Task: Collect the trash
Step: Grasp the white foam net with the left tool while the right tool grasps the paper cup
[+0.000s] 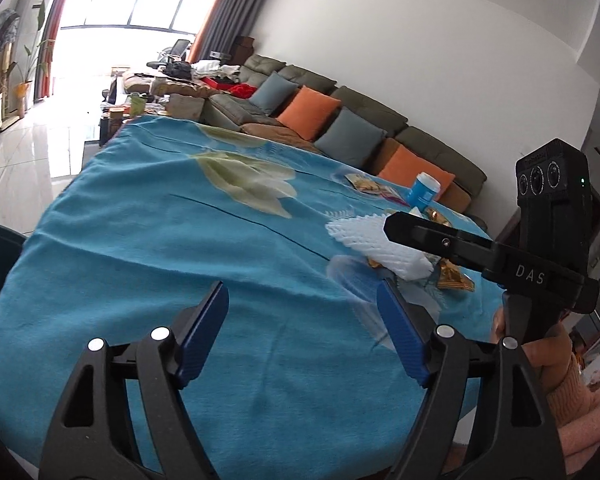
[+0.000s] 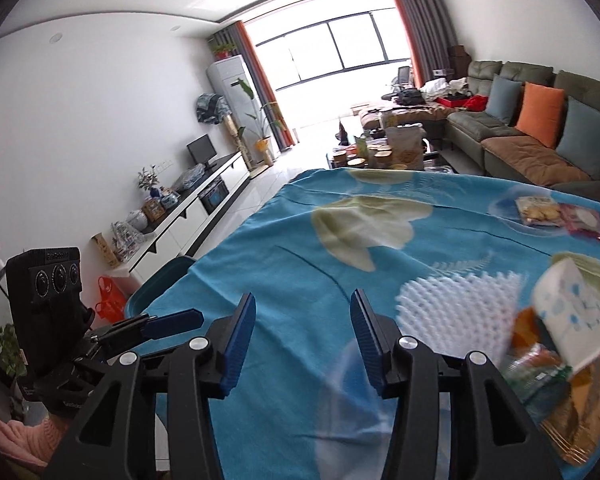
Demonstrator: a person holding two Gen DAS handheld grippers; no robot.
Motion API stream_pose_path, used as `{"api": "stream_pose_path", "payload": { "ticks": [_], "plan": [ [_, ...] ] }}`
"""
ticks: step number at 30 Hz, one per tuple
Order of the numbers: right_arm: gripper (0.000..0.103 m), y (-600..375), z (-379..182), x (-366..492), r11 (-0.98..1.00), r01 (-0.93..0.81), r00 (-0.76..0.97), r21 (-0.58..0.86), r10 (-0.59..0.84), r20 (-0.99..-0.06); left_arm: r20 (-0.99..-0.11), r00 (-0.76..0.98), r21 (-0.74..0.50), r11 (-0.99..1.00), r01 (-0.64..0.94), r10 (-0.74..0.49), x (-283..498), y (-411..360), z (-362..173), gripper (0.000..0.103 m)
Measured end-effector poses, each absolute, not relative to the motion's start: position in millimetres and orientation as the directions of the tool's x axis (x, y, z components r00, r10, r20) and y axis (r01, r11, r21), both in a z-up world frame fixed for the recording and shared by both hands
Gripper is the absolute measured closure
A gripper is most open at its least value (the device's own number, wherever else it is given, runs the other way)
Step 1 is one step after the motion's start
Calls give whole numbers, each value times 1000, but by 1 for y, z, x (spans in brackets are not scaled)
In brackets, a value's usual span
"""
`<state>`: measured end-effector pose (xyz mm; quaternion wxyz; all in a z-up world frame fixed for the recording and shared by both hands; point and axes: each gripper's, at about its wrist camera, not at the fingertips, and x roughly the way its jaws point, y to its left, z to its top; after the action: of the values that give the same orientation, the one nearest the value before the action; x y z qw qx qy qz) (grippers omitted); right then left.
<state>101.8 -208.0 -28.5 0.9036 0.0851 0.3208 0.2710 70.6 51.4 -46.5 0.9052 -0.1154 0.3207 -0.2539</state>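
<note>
Nearest us, the left claw [image 1: 302,334] stands spread wide with nothing between its blue pads [image 1: 202,334]. Our right claw [image 2: 302,346] is also parted and empty, held above the blue cloth [image 2: 284,280] covering the surface. Just beyond on the right lies the trash: a white foam net [image 2: 456,312] touching a pile of wrappers [image 2: 560,364]. Farther back rest a biscuit packet [image 2: 538,210] and a blue tub [image 1: 422,192]. Behind the surface stands the sofa [image 1: 340,108].
</note>
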Motion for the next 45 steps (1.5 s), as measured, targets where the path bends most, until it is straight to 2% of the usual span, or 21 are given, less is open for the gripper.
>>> {"api": "stream_pose_path", "payload": {
  "ticks": [11, 17, 33, 36, 38, 43, 45],
  "plan": [
    [54, -300, -36, 95, 905, -234, 758, 356, 399, -516, -560, 553, -404, 786, 468, -617, 93, -12, -54, 28],
    [52, -350, -55, 98, 891, -118, 770, 439, 361, -526, -571, 491, -451, 751, 482, -658, 107, -32, -57, 30],
    [51, -389, -87, 110, 775, -78, 722, 628, 478, -500, -606, 378, -571, 714, 406, -700, 147, -57, -76, 35],
    [57, -389, -85, 116, 765, -87, 721, 638, 490, -490, -607, 372, -577, 712, 400, -702, 152, -60, -78, 41],
    [68, -387, -83, 119, 764, -100, 718, 638, 499, -485, -607, 363, -585, 707, 398, -706, 155, -61, -80, 47],
    [80, -380, -79, 126, 770, -131, 712, 625, 511, -481, -602, 346, -603, 693, 394, -720, 162, -65, -82, 74],
    [87, -379, -77, 128, 774, -143, 713, 616, 513, -479, -597, 352, -604, 693, 394, -721, 163, -65, -83, 80]
  ]
}}
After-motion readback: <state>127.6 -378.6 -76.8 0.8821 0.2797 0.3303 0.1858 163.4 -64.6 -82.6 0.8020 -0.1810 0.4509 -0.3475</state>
